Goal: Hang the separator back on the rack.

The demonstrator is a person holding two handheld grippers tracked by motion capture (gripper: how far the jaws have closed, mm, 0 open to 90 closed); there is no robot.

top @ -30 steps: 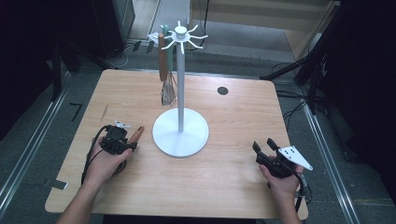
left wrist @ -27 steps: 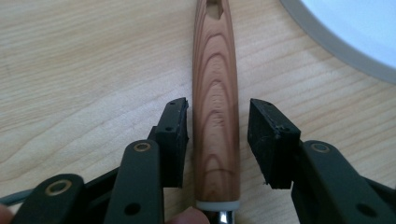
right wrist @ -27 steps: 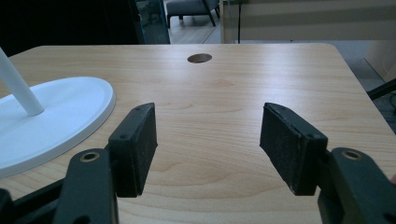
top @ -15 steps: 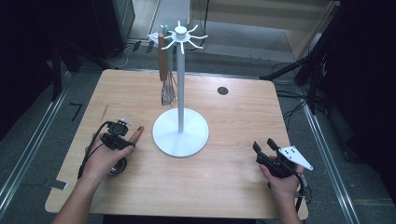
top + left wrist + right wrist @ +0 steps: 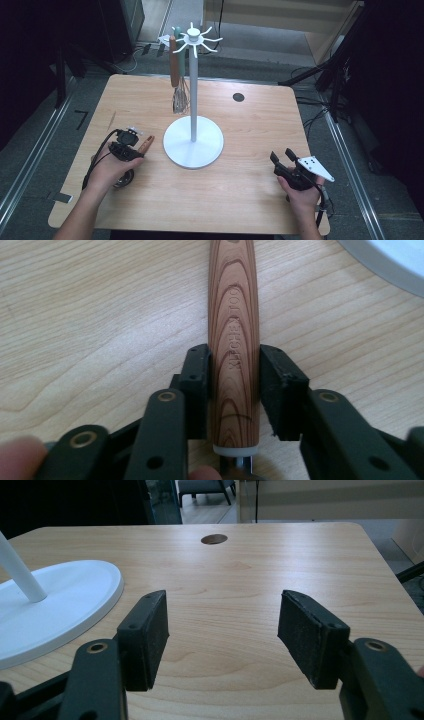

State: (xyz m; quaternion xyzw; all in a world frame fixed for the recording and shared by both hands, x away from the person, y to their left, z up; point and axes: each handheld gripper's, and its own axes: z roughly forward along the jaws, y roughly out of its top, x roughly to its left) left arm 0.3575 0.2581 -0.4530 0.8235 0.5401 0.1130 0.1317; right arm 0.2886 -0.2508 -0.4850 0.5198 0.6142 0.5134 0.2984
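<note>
A utensil with a wooden handle point(image 5: 234, 330) lies flat on the table, pointing at the white stand's base point(image 5: 192, 145). My left gripper point(image 5: 234, 375) has just been closing and is now shut on that handle, both pads against its sides. In the high view the left gripper point(image 5: 134, 148) is at the table's left, with the handle's tip point(image 5: 146, 144) poking out toward the base. The utensil's metal end point(image 5: 124, 179) is mostly hidden under the hand. My right gripper point(image 5: 222, 630) rests at the front right point(image 5: 282, 156), open, with bare table between its pads.
The white stand's pole point(image 5: 192, 85) rises mid-table with hooks on top. A wooden-handled whisk point(image 5: 176, 80) and a green-handled utensil point(image 5: 181, 52) hang from them. A dark round hole point(image 5: 238, 97) marks the table's far right. The stand's base point(image 5: 55, 605) lies left of my right gripper.
The left hand has settled slightly over the wooden handle. The right hand has kept still.
</note>
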